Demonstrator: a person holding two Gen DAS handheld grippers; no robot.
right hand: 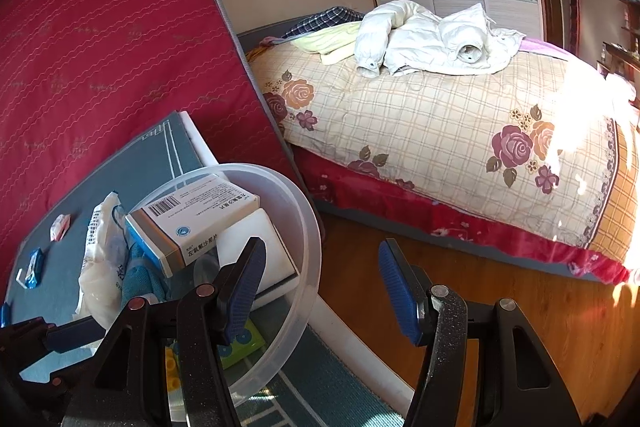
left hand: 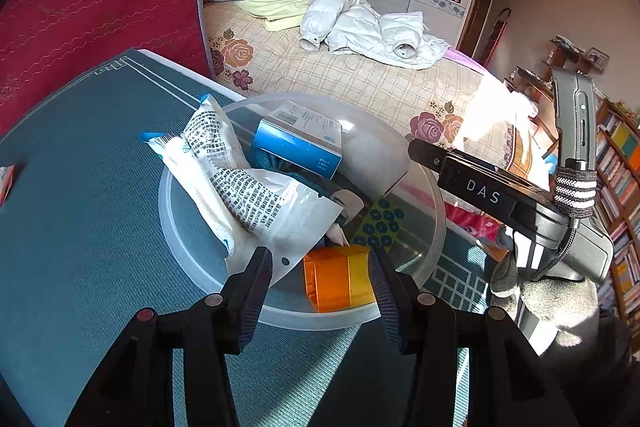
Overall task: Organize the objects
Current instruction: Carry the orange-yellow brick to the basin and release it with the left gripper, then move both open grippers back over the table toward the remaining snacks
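Observation:
A clear plastic bowl (left hand: 424, 251) sits on the blue-green tabletop (left hand: 80, 211). It holds a white printed pouch (left hand: 236, 187), a blue and white medicine box (left hand: 300, 139), a white block (left hand: 376, 155), a green dotted card (left hand: 380, 221) and an orange and yellow block (left hand: 340, 279). My left gripper (left hand: 320, 291) is open, its fingertips on either side of the orange block at the bowl's near rim. My right gripper (right hand: 320, 291) is open and empty over the bowl's right rim (right hand: 312, 247); the medicine box (right hand: 192, 223) and white block (right hand: 256, 239) show there too.
Small wrapped packets (right hand: 60, 227) (right hand: 34, 267) lie on the table left of the bowl; one shows at the left edge (left hand: 6, 179). A red mattress (right hand: 100, 47) leans behind the table. A bed (right hand: 440, 131) with a white jacket and wooden floor (right hand: 480, 307) lie to the right.

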